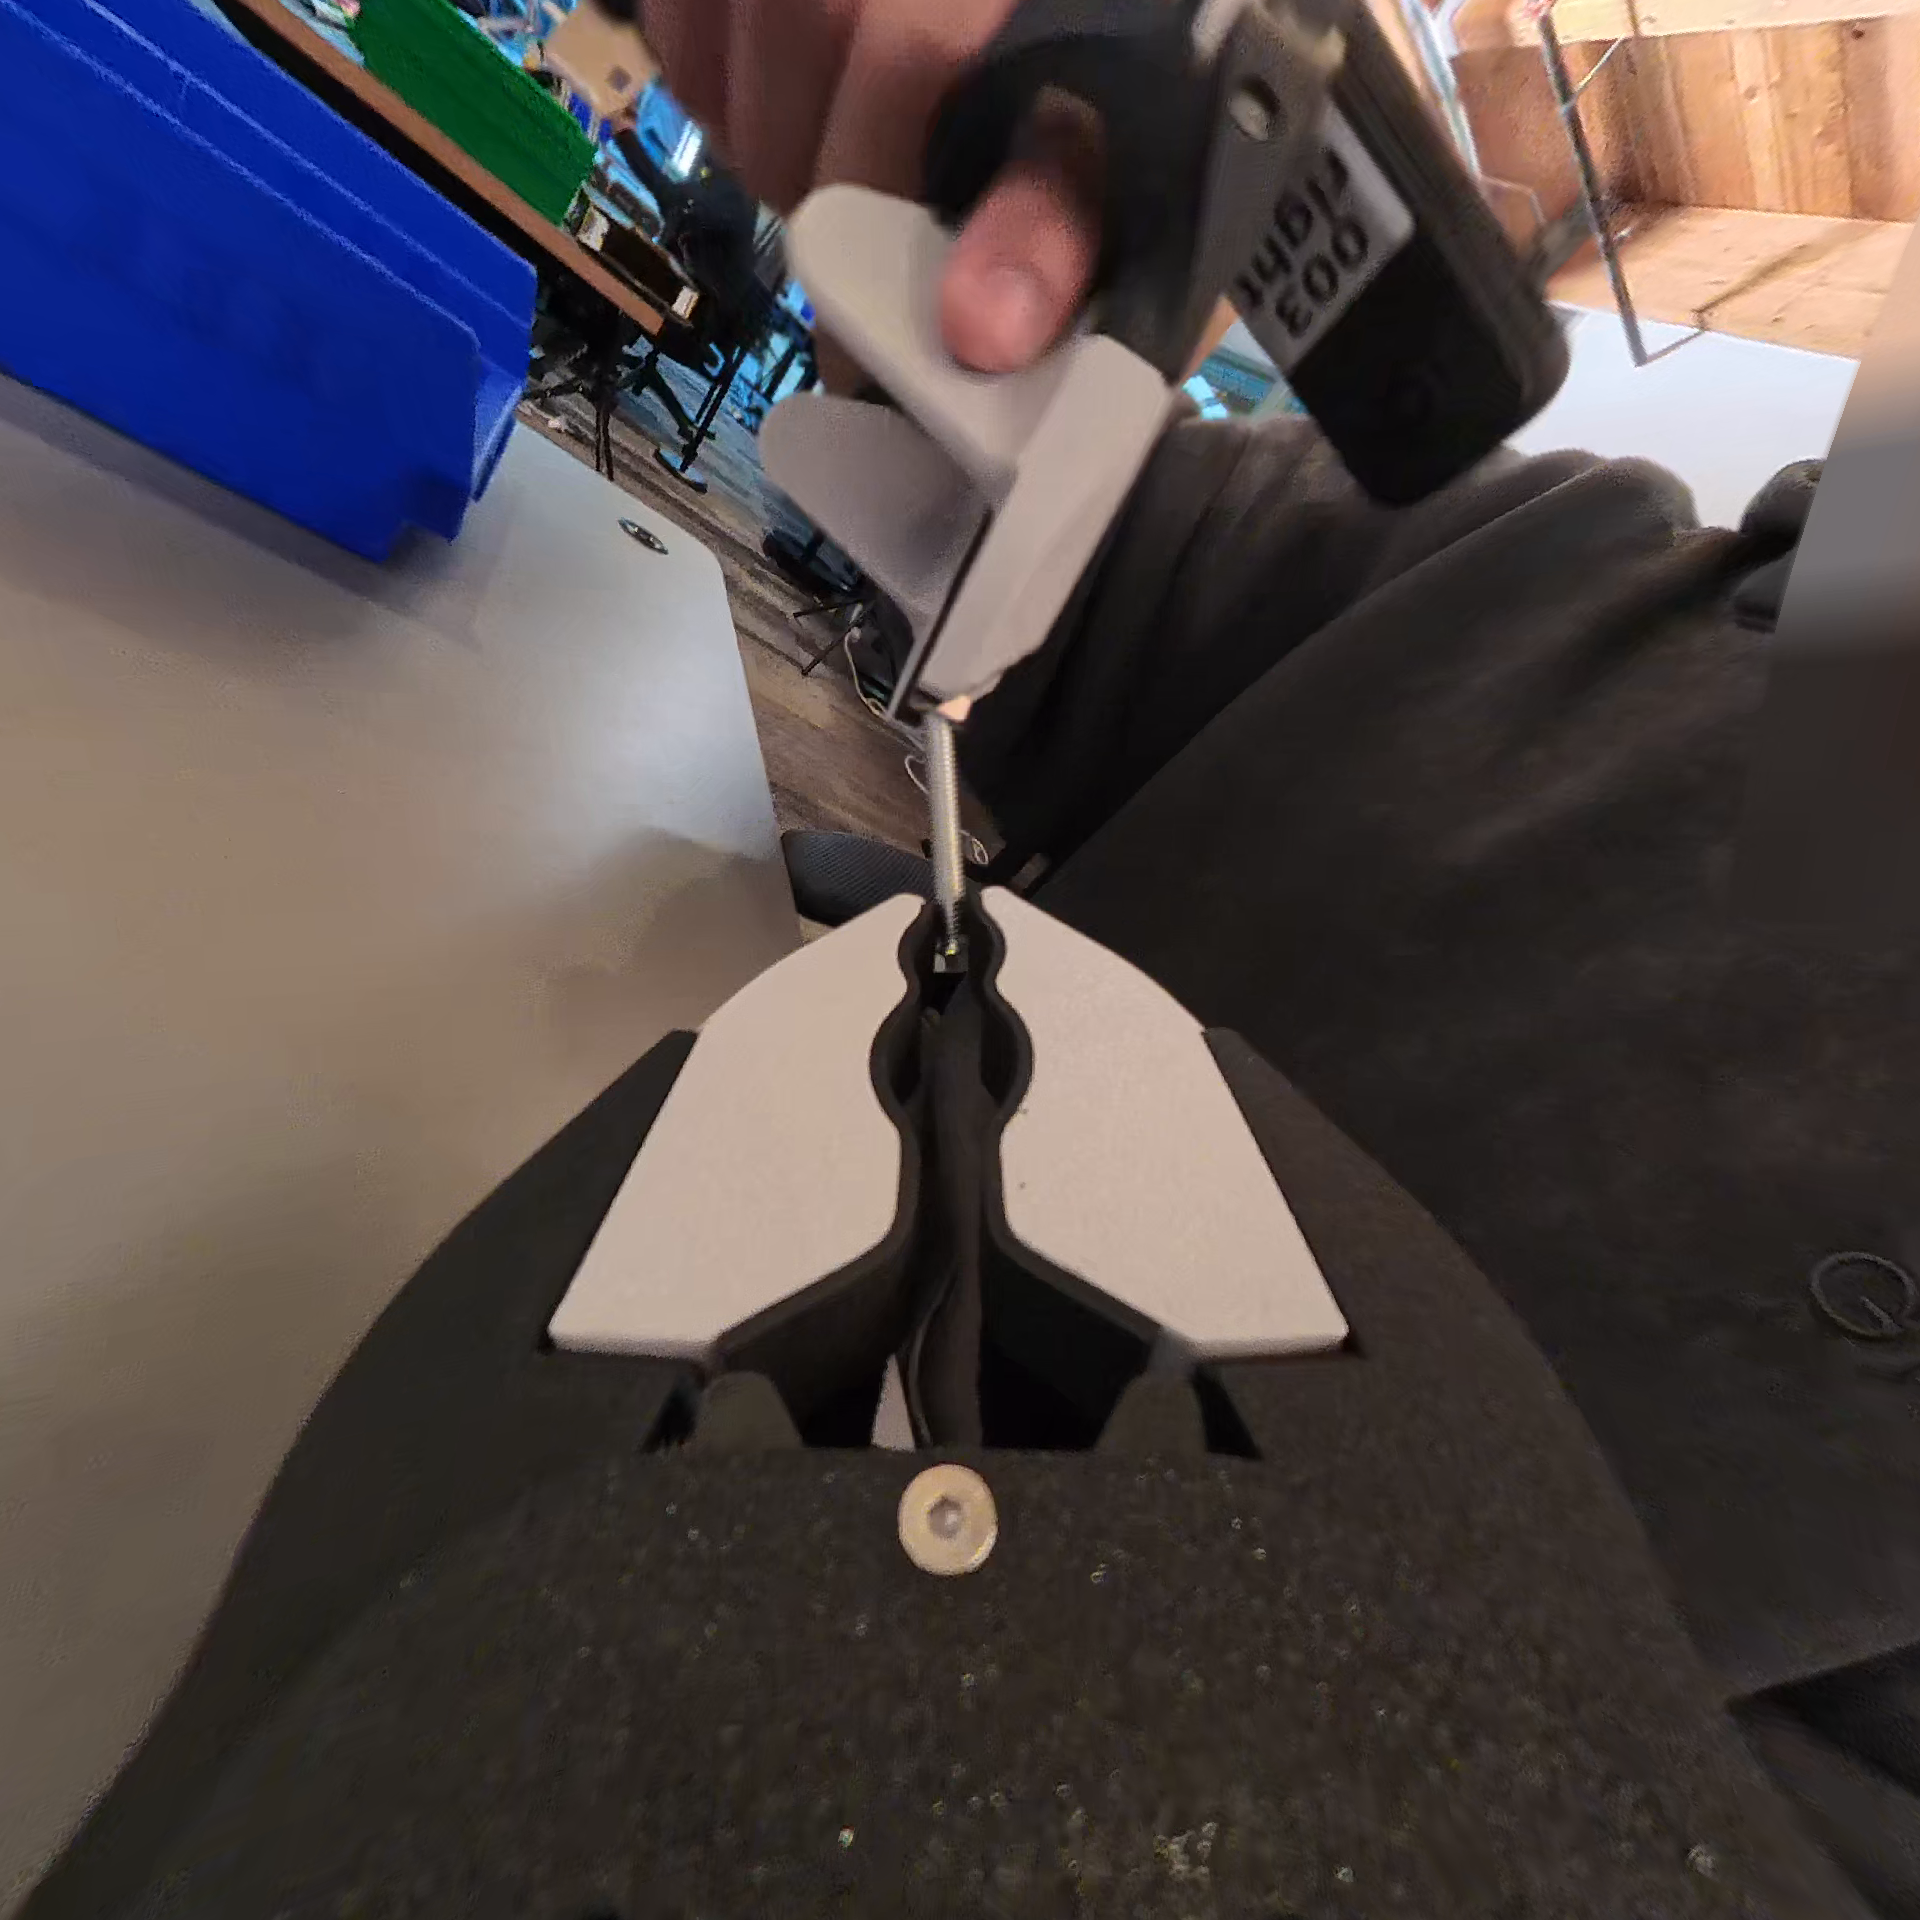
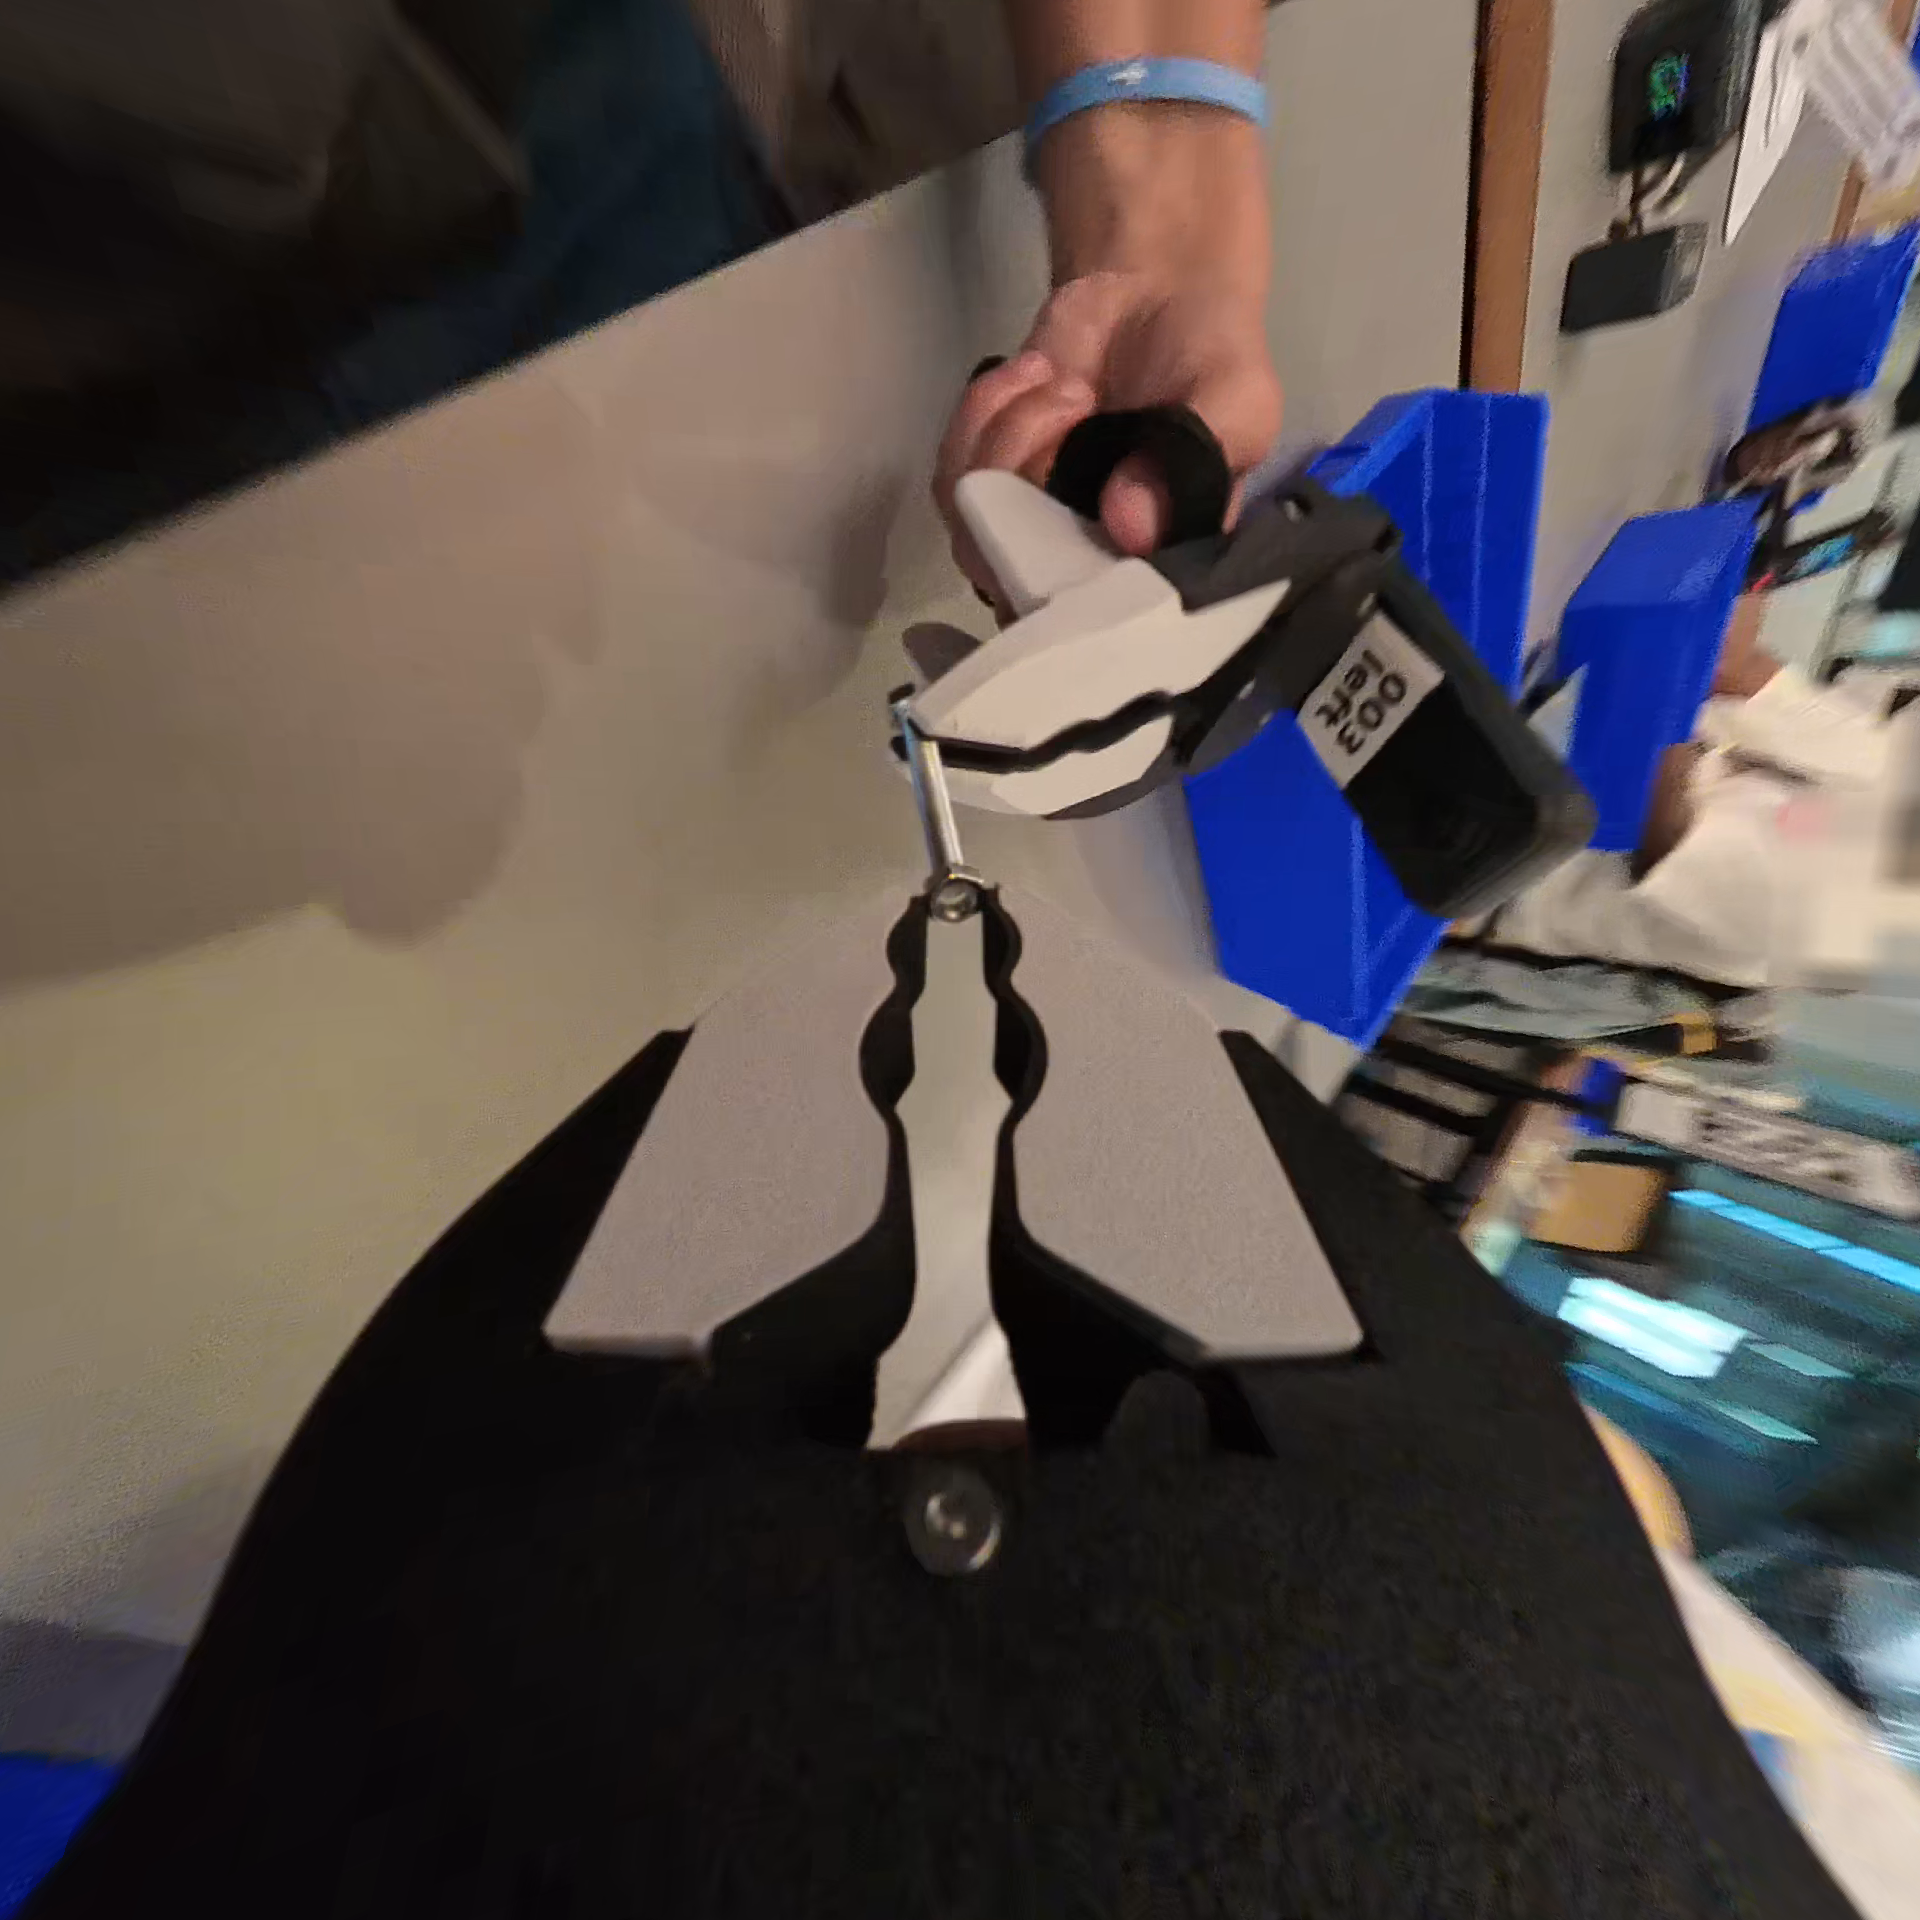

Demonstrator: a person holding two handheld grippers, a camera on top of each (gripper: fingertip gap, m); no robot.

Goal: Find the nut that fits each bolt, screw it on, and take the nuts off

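Bolt (image 1: 943, 821) spanning both jaws (head left), nut (image 2: 952, 900) right

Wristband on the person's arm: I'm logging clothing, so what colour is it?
Light blue; the wristband shows best in the right wrist view.

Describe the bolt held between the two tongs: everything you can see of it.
The bolt is a slim, silvery metal rod, threaded along its visible length. It hangs in the air between the tools, clear of the pale table. The left tongs are shut on one end; the right tongs pinch a small shiny nut at the other. Nothing else touches it.
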